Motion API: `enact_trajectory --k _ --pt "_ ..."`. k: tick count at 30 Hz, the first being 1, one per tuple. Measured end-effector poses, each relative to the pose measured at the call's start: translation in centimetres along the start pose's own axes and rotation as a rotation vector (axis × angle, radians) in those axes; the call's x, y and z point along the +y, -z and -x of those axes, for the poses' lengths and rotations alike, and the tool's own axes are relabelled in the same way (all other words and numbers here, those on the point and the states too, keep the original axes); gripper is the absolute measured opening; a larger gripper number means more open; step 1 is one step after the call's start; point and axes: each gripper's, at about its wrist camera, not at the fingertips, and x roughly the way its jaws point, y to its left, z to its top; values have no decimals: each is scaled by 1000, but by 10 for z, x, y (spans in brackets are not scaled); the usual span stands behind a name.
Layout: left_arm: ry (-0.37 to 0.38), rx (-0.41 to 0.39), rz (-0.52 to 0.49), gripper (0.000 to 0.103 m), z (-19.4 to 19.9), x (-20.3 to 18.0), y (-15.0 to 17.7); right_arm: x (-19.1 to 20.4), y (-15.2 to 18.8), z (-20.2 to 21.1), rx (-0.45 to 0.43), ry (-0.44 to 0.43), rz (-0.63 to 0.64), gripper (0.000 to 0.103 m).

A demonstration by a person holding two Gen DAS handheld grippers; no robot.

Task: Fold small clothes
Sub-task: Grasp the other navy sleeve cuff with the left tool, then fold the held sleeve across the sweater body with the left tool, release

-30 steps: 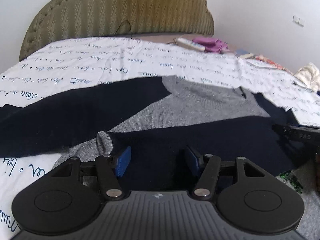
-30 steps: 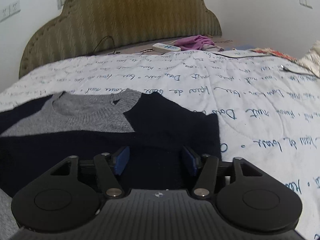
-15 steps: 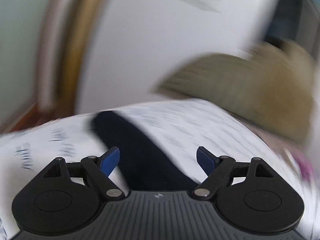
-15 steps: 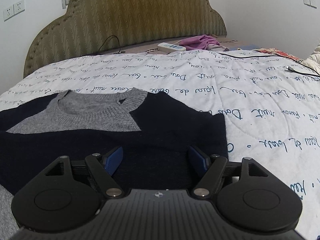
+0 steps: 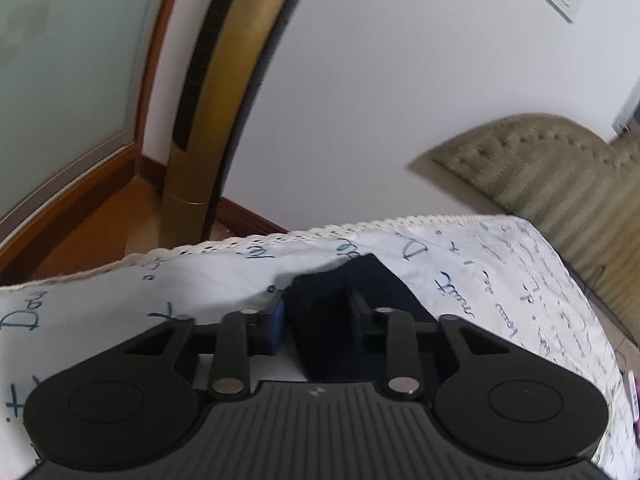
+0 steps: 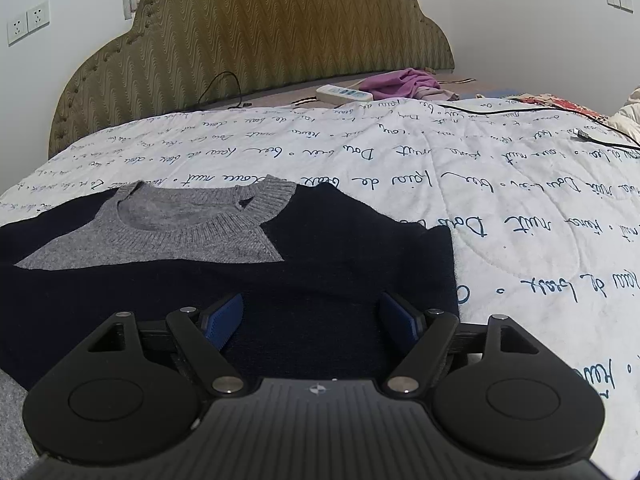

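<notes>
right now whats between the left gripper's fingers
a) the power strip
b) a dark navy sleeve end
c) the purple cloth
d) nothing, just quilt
b: in the left wrist view the left gripper has its jaws closing around the sleeve, a dark navy strip lying on the quilt near its lace edge.

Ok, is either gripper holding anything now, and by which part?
The left gripper is closing on the dark sleeve end of the sweater. The right gripper is opening above it, holding nothing.
</notes>
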Motion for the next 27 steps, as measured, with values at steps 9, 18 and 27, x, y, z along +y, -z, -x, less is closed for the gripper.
enact_trajectory --k 9,18,27 --pt "129 -220 -204 7 86 -65 10 0 1 0 -3 -6 -6 78" --pt "665 -188 -302 8 232 -137 100 -2 1 1 -7 -19 -22 79" --pt "811 -395 -252 8 325 -127 78 -5 1 2 -12 -41 -47 80"
